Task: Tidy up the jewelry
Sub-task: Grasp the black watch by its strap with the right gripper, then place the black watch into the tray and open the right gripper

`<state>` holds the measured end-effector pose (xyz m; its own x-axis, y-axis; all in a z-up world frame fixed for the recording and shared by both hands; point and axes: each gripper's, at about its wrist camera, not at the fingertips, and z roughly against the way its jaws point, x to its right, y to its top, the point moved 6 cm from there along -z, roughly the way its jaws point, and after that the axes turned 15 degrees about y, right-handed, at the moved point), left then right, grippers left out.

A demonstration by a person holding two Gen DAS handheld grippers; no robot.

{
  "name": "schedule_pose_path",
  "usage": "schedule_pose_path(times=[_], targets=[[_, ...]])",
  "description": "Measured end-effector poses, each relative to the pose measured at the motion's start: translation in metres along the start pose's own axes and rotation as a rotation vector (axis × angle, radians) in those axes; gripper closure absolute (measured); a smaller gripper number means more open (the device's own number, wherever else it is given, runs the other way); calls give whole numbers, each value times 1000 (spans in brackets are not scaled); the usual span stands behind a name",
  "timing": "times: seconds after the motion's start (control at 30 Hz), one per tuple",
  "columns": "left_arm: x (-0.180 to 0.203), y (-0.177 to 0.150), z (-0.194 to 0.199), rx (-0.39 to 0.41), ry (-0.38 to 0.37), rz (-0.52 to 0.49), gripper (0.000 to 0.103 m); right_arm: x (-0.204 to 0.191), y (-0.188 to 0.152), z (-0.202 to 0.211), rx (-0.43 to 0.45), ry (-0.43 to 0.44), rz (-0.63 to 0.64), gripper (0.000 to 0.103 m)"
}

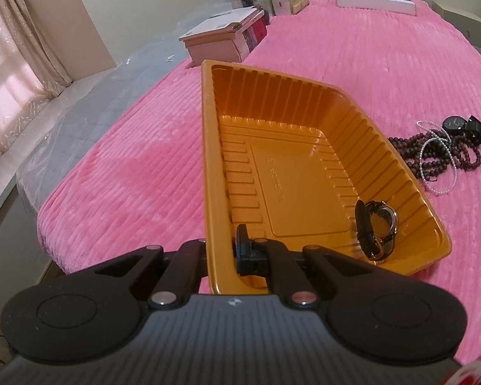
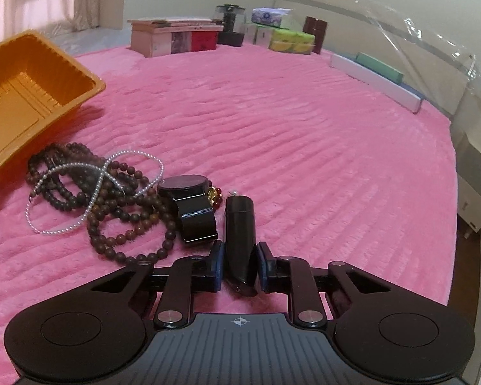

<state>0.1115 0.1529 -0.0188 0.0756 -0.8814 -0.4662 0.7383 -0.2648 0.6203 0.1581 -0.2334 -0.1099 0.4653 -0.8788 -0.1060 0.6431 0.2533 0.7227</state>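
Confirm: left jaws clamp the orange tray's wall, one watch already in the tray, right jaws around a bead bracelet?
Not quite. The right gripper has its jaws around a black watch strap, not a bead bracelet; the dark bead strands lie untouched to its left, per the right wrist view. The rest holds: the left gripper clamps the orange tray wall, and one watch lies inside.

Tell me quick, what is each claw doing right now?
Left claw: closed on the orange tray wall.
Right claw: closed around a black watch strap.
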Motion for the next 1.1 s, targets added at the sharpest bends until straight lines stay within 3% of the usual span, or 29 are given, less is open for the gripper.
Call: schedule_pose_path(times=[0.17, 0.33, 0.53, 0.8, 0.97, 1.1], targets=[[0, -1, 2, 2, -4, -6, 100, -4, 2, 19, 52, -10, -97, 82], [0, -1, 2, 1, -9, -12, 100, -27, 21, 44, 128, 54, -105, 82], [0, -1, 2, 9, -12, -25, 99, -87, 51, 50, 157, 257, -73, 82], [1, 1, 2, 19, -10, -44, 99, -178, 66, 20, 97, 502, -42, 82], [1, 2, 2, 22, -7, -52, 99, -206, 67, -2, 75, 524, -21, 82], [2, 2, 2, 23, -7, -52, 99, -204, 69, -18, 63, 487, -56, 82]])
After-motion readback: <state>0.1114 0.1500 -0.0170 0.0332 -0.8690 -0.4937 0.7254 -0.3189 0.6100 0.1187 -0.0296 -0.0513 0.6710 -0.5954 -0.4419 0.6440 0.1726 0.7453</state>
